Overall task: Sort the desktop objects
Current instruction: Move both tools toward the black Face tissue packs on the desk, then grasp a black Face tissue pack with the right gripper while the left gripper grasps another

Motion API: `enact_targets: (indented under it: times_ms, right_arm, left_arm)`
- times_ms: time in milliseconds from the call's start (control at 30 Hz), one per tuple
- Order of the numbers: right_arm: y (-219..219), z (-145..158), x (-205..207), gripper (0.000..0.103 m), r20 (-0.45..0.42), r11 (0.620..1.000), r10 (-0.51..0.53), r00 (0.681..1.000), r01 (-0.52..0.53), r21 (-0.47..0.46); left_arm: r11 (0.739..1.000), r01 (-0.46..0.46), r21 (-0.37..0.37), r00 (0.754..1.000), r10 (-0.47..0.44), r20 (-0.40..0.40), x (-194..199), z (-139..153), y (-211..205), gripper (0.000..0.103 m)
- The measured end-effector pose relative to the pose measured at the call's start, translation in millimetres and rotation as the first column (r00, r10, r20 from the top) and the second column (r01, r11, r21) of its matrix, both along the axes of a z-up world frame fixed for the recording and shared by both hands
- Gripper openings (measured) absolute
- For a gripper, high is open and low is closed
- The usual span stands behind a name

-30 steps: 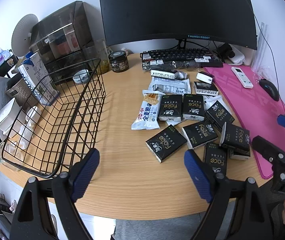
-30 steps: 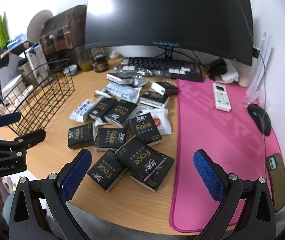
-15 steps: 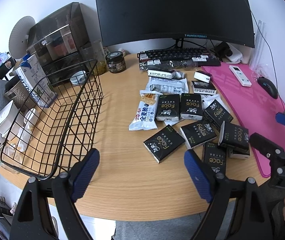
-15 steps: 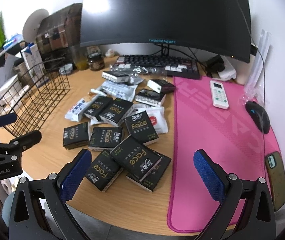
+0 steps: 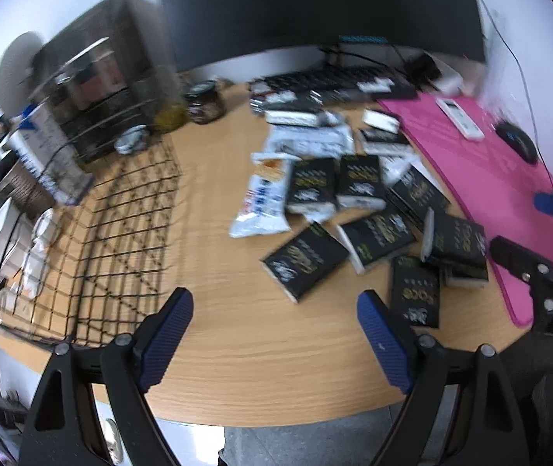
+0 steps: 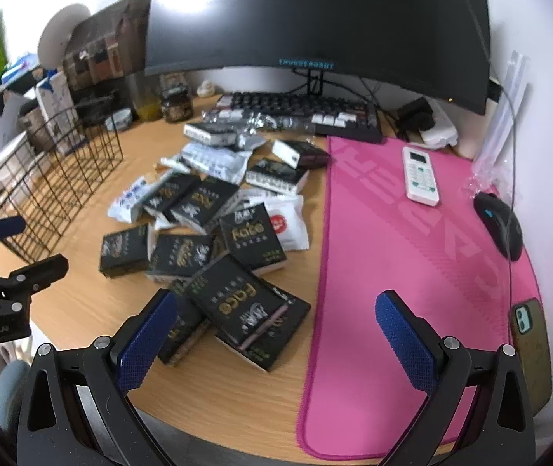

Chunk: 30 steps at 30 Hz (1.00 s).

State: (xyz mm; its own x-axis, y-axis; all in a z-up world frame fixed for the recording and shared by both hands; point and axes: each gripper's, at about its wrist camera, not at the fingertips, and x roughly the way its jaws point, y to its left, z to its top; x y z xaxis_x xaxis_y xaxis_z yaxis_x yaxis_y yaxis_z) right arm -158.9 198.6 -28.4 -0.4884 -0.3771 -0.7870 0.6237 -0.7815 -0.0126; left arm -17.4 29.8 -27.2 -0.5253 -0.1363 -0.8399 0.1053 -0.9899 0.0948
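Note:
Several black "Face" tissue packs (image 5: 305, 260) (image 6: 233, 303) lie scattered on the wooden desk (image 5: 237, 330), mixed with white snack packets (image 5: 263, 202) (image 6: 286, 223). A black wire basket (image 5: 121, 217) (image 6: 63, 190) stands at the left. My left gripper (image 5: 274, 338) is open and empty above the desk's front edge, short of the packs. My right gripper (image 6: 276, 341) is open and empty, hovering just over the nearest stacked pack. Each gripper shows at the edge of the other's view.
A pink desk mat (image 6: 412, 272) at the right holds a white remote (image 6: 420, 174), a black mouse (image 6: 498, 229) and a phone (image 6: 531, 349). A keyboard (image 6: 303, 112) and monitor (image 6: 315, 19) stand behind. A jar (image 5: 204, 103), drawer unit (image 5: 98, 73) and boxes crowd the left.
Both grippers have moved forward toward the packs. The left view has swung and blurred. Both stay open and nothing has been picked up.

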Motion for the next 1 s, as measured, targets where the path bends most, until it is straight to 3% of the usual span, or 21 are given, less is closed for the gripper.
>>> enact_targets:
  times_ms: [133, 367, 467, 533, 567, 600, 1000]
  right_arm:
    - [-8.6, -16.2, -5.6, 0.103, 0.044, 0.993, 0.115, 0.992, -0.116, 0.031]
    - [-33.6, -32.2, -17.9, 0.099, 0.057, 0.975, 0.209, 0.976, -0.212, 0.065]
    - [-44.3, -42.9, -19.8, 0.086, 0.071, 0.966, 0.231, 0.970, -0.237, 0.102]
    - [-47.5, -48.5, -18.9, 0.067, 0.094, 0.962, 0.247, 0.965, -0.256, 0.100]
    - [-46.8, -47.5, -18.5, 0.062, 0.096, 0.963, 0.250, 0.964, -0.258, 0.084]
    - [-45.9, -46.4, -18.1, 0.047, 0.096, 0.963, 0.251, 0.963, -0.259, 0.078]
    - [-4.0, -25.3, -19.6, 0.047, 0.075, 0.989, 0.140, 0.987, -0.143, 0.039]
  left_arm:
    - [1.000, -0.003, -0.006, 1.000, 0.003, 0.031, -7.8, -10.8, 3.0, 0.087]
    - [1.000, -0.022, 0.004, 0.998, 0.022, 0.060, -14.6, -21.5, -3.5, 0.087]
    - [1.000, -0.011, 0.022, 0.997, 0.009, 0.078, -17.3, -27.2, -3.4, 0.087]
    - [1.000, 0.005, 0.029, 0.996, -0.008, 0.089, -18.7, -30.1, -0.9, 0.087]
    - [1.000, 0.010, 0.024, 0.996, -0.012, 0.090, -18.8, -30.7, 0.7, 0.087]
    - [1.000, 0.015, 0.019, 0.996, -0.016, 0.091, -18.9, -31.4, 2.7, 0.087]
    - [0.985, 0.140, 0.100, 0.982, -0.151, 0.117, -31.6, -36.5, 48.7, 0.087]
